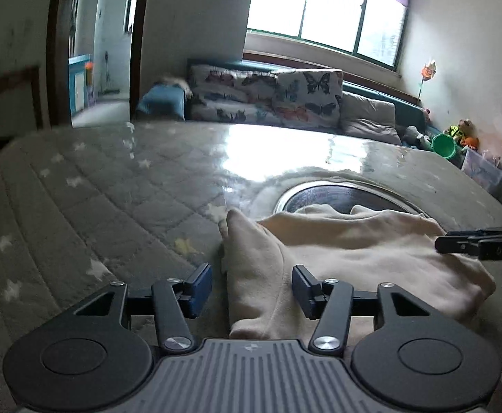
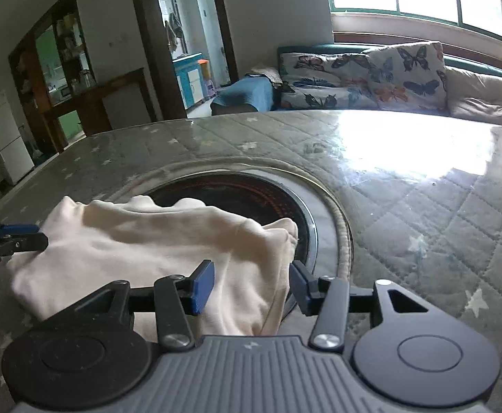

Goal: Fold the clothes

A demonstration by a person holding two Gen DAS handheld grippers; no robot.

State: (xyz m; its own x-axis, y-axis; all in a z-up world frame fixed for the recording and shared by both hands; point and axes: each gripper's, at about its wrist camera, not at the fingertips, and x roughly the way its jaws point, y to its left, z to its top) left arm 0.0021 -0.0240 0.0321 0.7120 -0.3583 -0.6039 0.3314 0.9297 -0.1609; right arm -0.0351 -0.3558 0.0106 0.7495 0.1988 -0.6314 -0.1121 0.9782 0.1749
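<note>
A cream garment (image 1: 337, 251) lies folded and bunched on a quilted grey star-print table cover (image 1: 96, 189). In the left wrist view my left gripper (image 1: 252, 285) stands open, its blue pads (image 1: 201, 287) on either side of the garment's left fold without pressing it. In the right wrist view my right gripper (image 2: 251, 284) is open too, straddling the right end of the garment (image 2: 148, 241). Each gripper shows at the edge of the other's view: the right gripper (image 1: 474, 244) over the cloth's right side, the left gripper (image 2: 10, 237) at its left side.
A round dark inset with a metal rim (image 2: 251, 199) sits in the table just behind the garment, partly covered by it. Beyond the table stand a sofa with butterfly cushions (image 2: 371, 79), a window, a doorway (image 2: 185, 51), a white fridge (image 2: 3, 137) and a green bucket (image 1: 445, 146).
</note>
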